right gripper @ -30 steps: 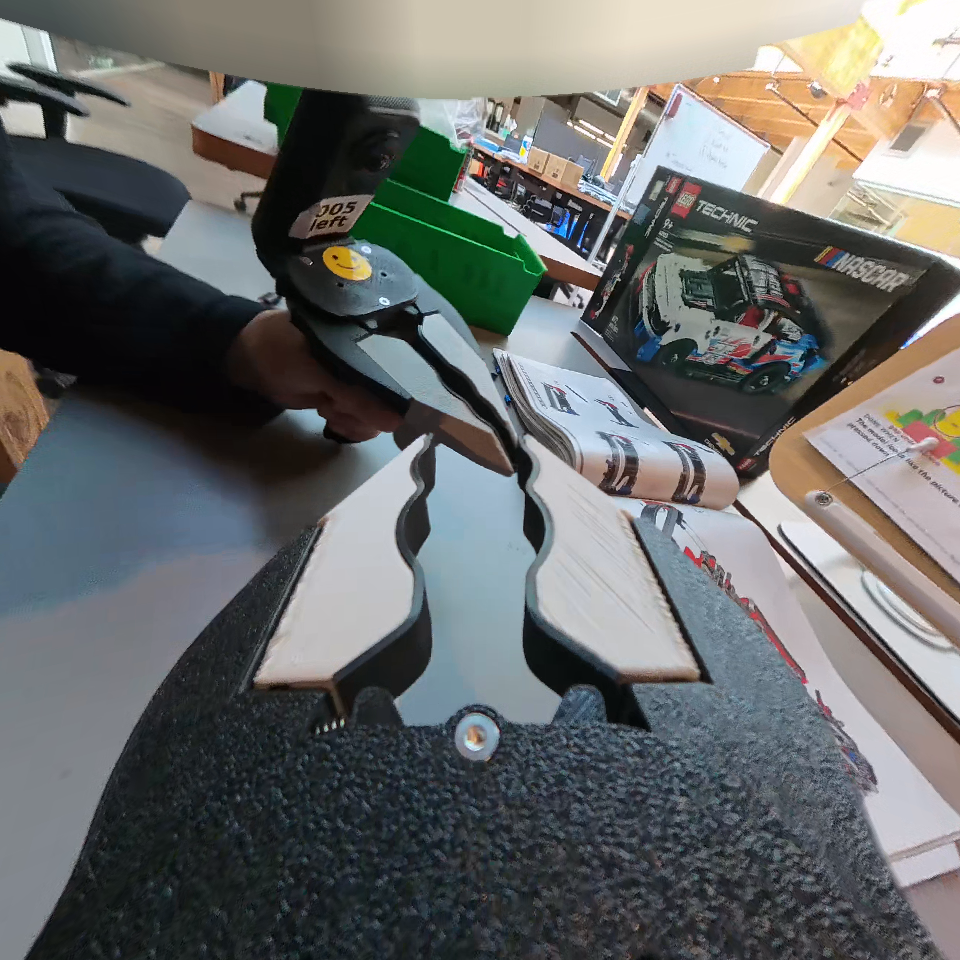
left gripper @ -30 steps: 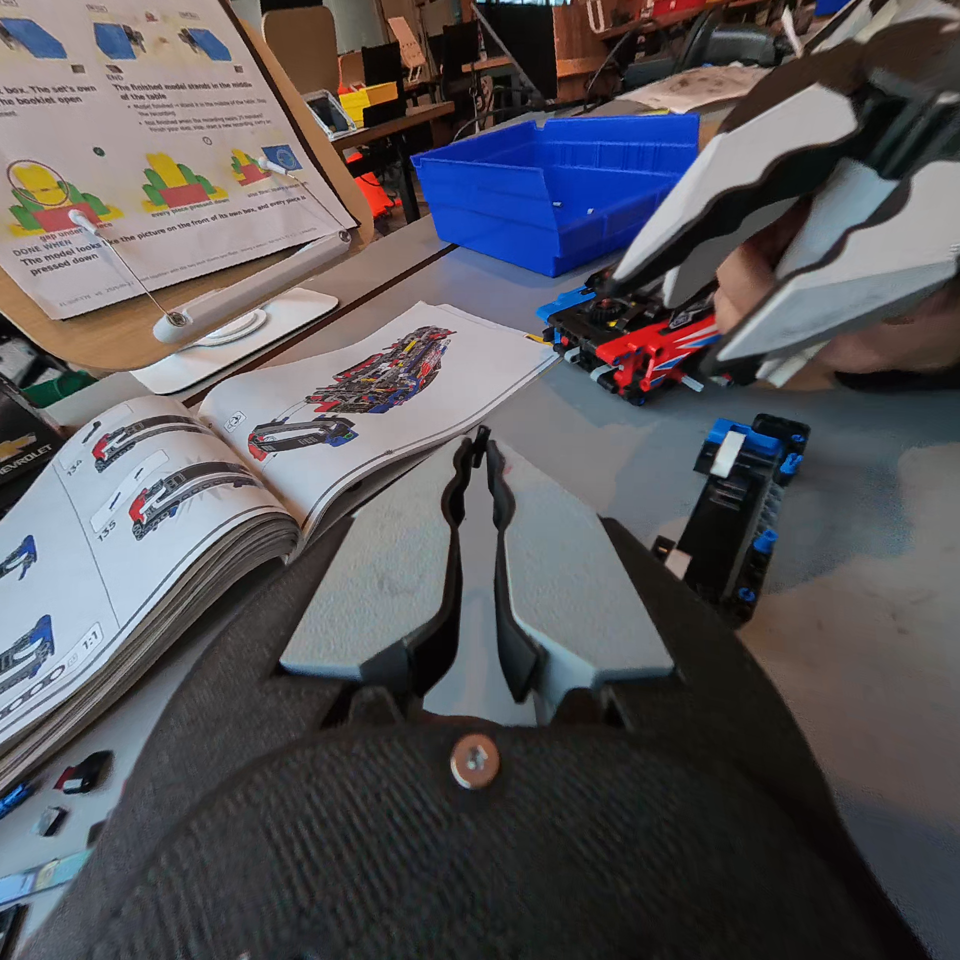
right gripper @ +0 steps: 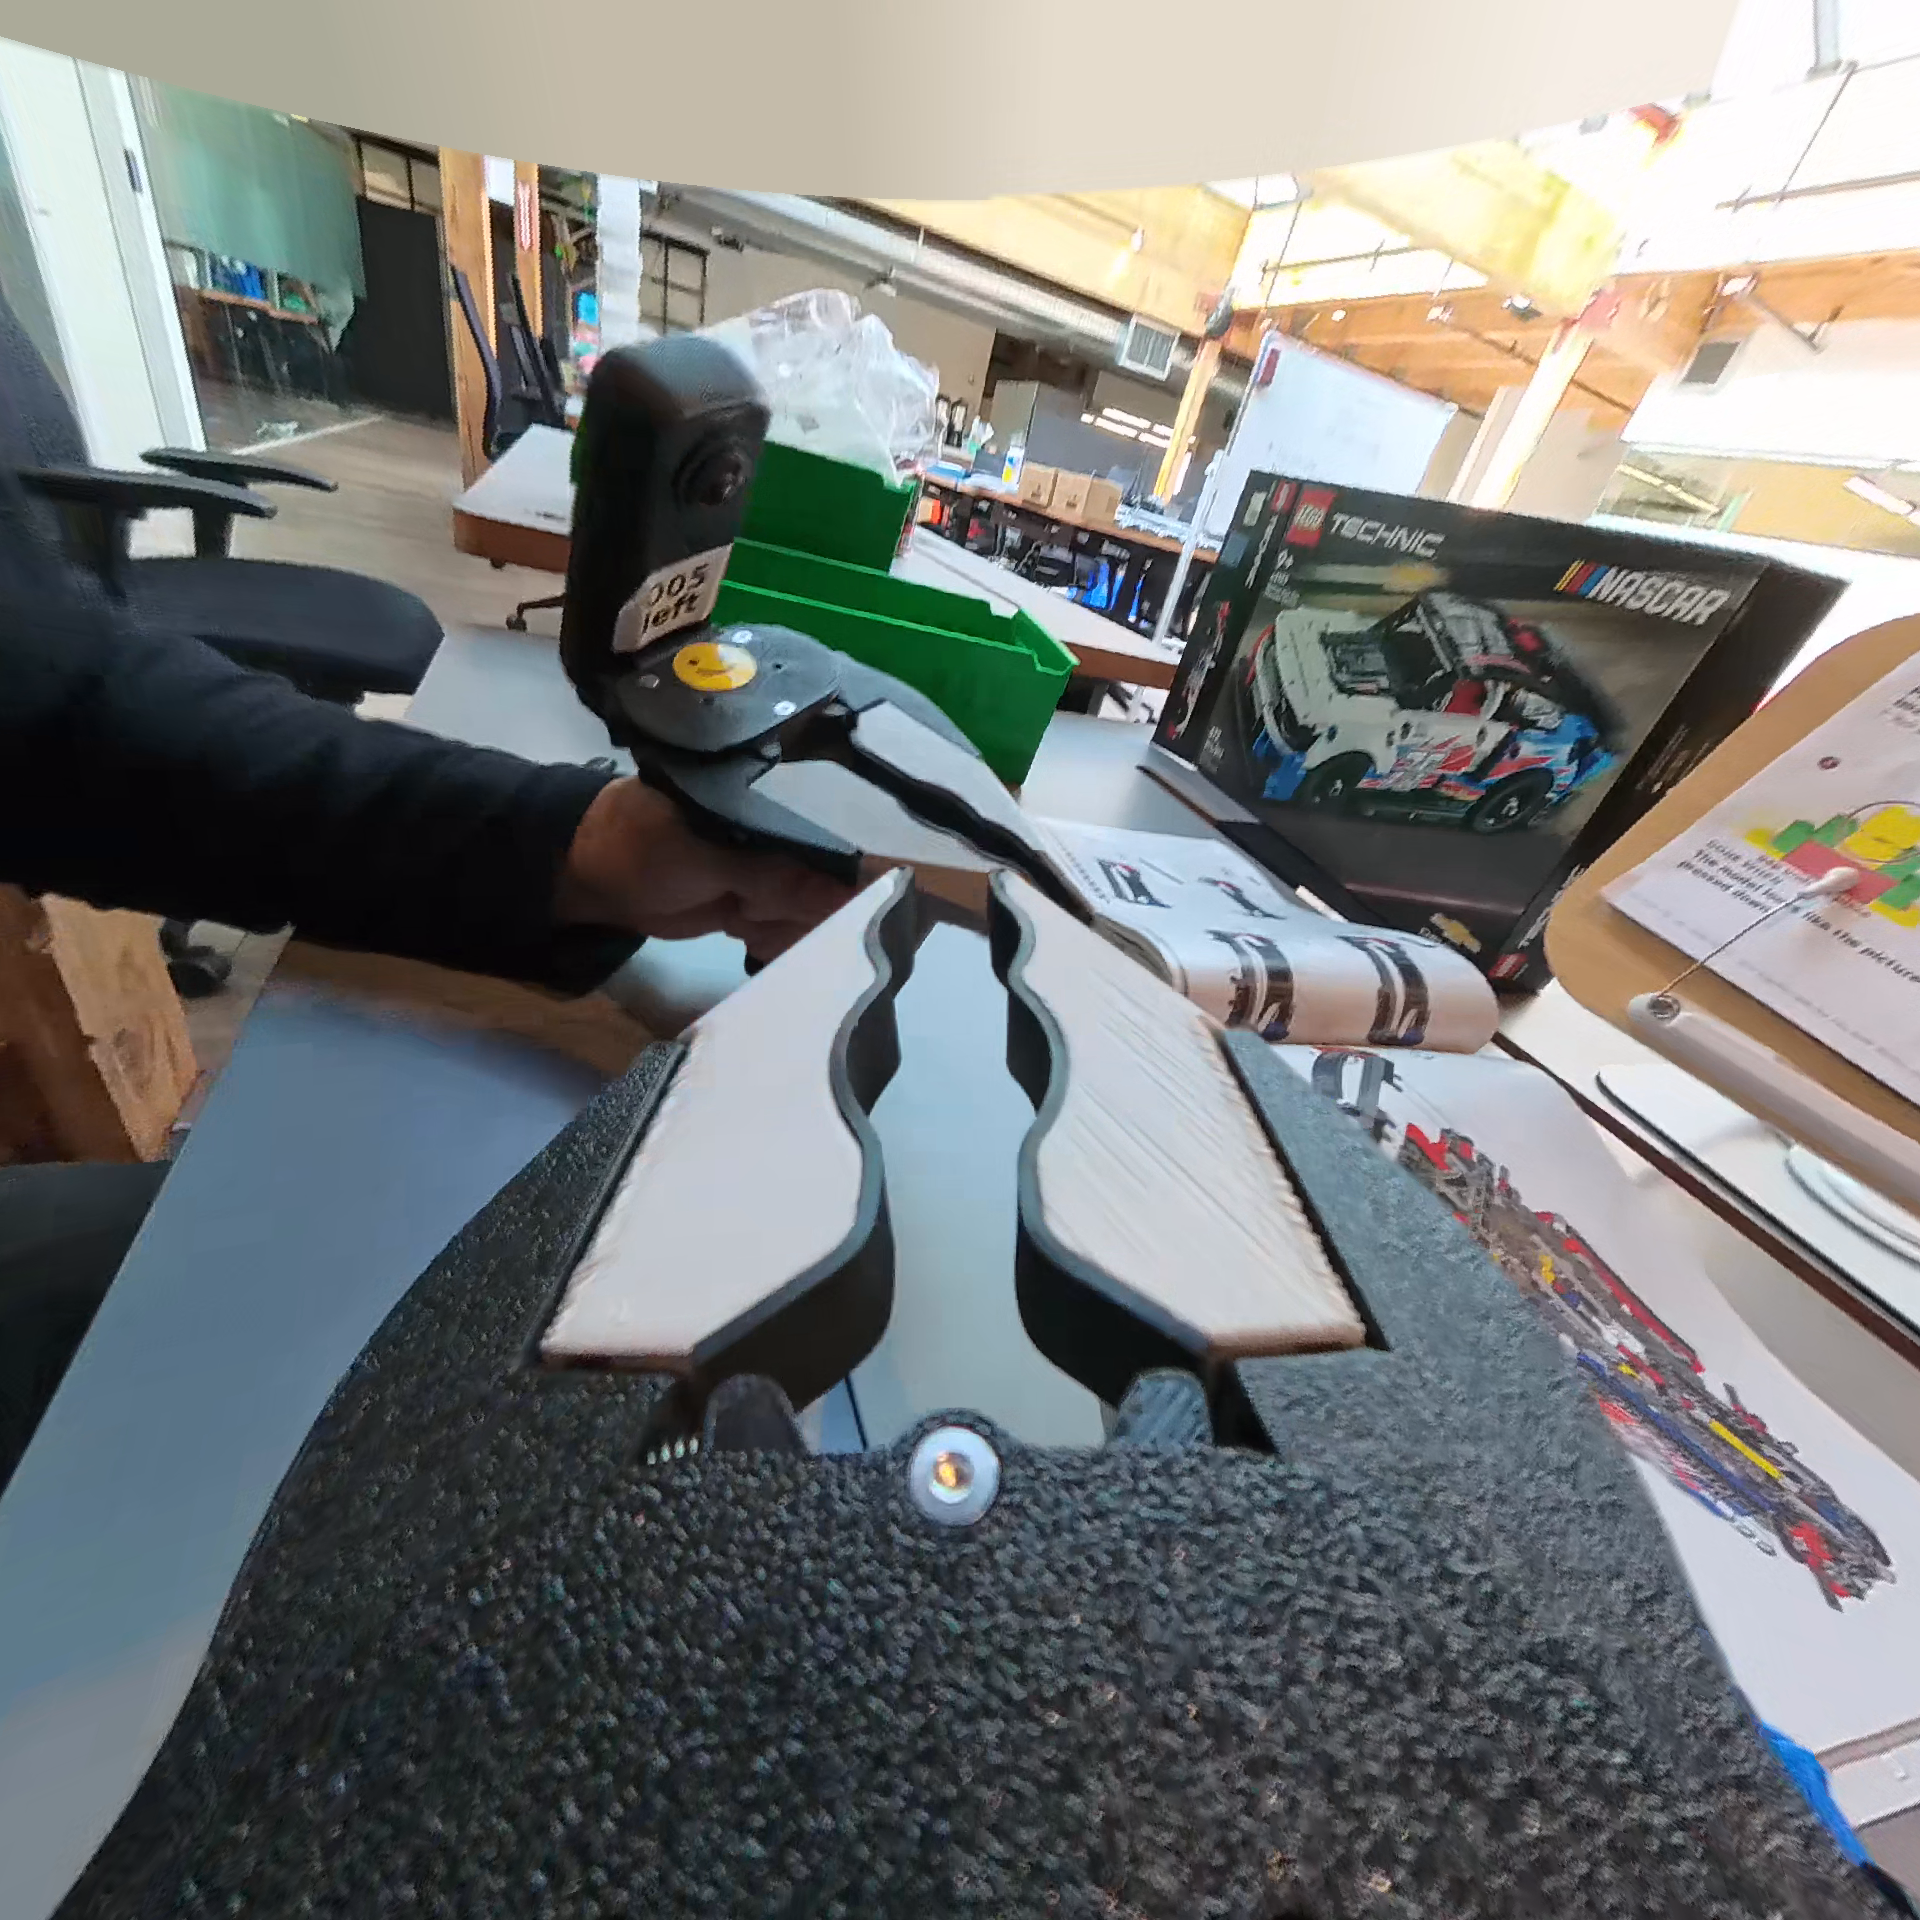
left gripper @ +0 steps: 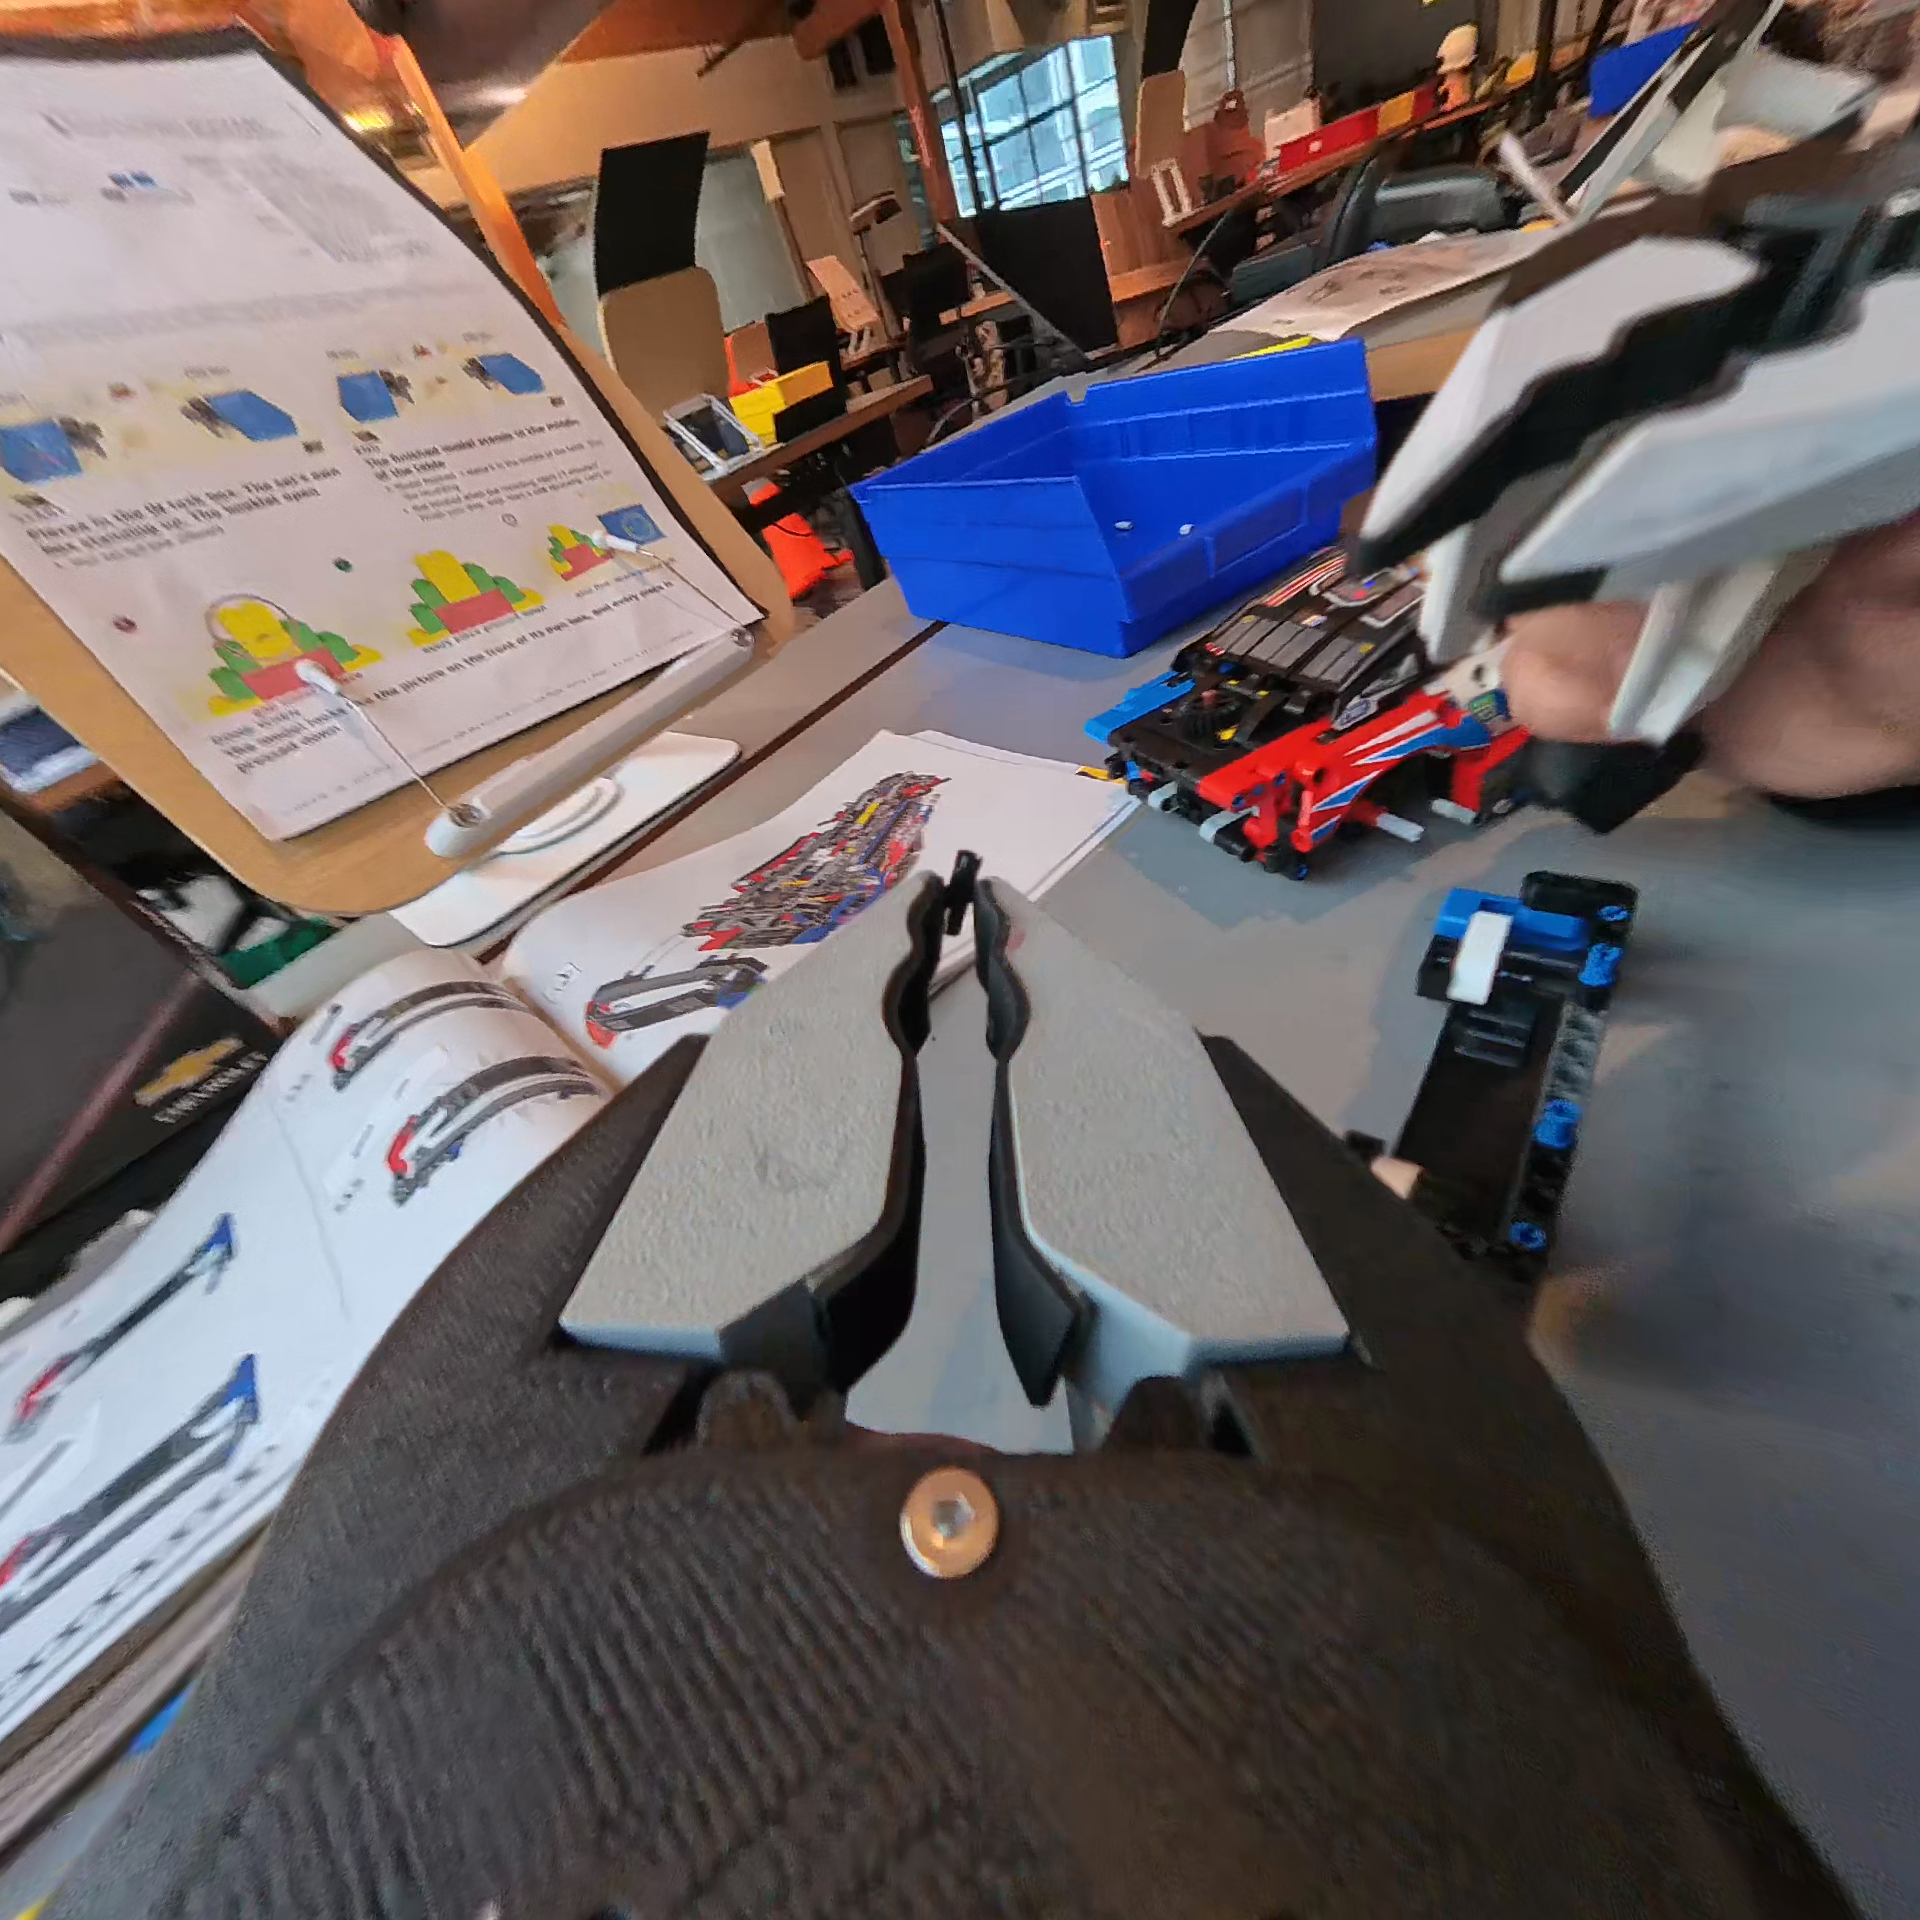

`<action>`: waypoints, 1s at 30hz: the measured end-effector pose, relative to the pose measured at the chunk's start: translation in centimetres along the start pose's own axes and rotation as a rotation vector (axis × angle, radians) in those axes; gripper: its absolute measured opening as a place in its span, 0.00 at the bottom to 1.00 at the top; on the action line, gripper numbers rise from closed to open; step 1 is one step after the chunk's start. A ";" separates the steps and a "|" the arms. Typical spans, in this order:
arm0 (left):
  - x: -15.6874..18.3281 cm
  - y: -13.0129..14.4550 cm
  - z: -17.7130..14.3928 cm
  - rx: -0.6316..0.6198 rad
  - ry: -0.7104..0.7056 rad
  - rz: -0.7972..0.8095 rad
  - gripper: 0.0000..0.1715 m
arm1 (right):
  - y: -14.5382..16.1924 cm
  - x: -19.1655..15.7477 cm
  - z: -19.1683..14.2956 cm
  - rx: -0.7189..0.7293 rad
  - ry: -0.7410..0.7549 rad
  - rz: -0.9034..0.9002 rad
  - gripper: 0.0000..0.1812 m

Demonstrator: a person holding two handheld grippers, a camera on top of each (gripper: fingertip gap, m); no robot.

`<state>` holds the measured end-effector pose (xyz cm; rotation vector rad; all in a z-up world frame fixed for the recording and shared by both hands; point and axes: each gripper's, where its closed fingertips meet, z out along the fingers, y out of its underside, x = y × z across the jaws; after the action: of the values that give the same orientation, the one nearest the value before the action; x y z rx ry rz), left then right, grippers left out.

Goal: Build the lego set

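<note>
My left gripper (left gripper: 961,899) is shut on a small black lego piece (left gripper: 963,871) and holds it above the open instruction booklet (left gripper: 436,1081). The red, black and blue car model (left gripper: 1309,727) sits on the grey table (left gripper: 1247,966) at the right. A black and blue sub-assembly (left gripper: 1496,1070) lies in front of it. My right gripper (left gripper: 1444,592) hovers over the car's right end, with a hand behind it. In the right wrist view the right gripper (right gripper: 951,894) shows a narrow gap with nothing between its fingers. The left gripper (right gripper: 1023,857) crosses just beyond its tips.
A blue bin (left gripper: 1122,520) stands behind the car. An instruction sheet on a stand (left gripper: 291,436) is at the back left. The set's box (right gripper: 1455,717) and a green bin (right gripper: 904,644) stand beyond the booklet (right gripper: 1299,956). An office chair (right gripper: 260,613) is at the far left. The grippers' ends are close to 8 cm from one another.
Both views have tilted up and show more of the room. My left gripper still pinches the black piece. The gap between my right gripper's fingers has narrowed.
</note>
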<state>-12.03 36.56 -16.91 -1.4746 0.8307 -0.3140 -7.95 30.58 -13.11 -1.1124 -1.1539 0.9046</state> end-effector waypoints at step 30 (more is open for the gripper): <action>0.5 0.8 -0.4 0.011 -0.045 0.115 0.02 | 4.3 -0.7 2.2 -0.124 -0.096 0.111 0.00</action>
<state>-12.20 36.00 -17.78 -1.4123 0.8728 -0.1982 -10.18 31.28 -17.38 -1.2555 -1.2500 0.9917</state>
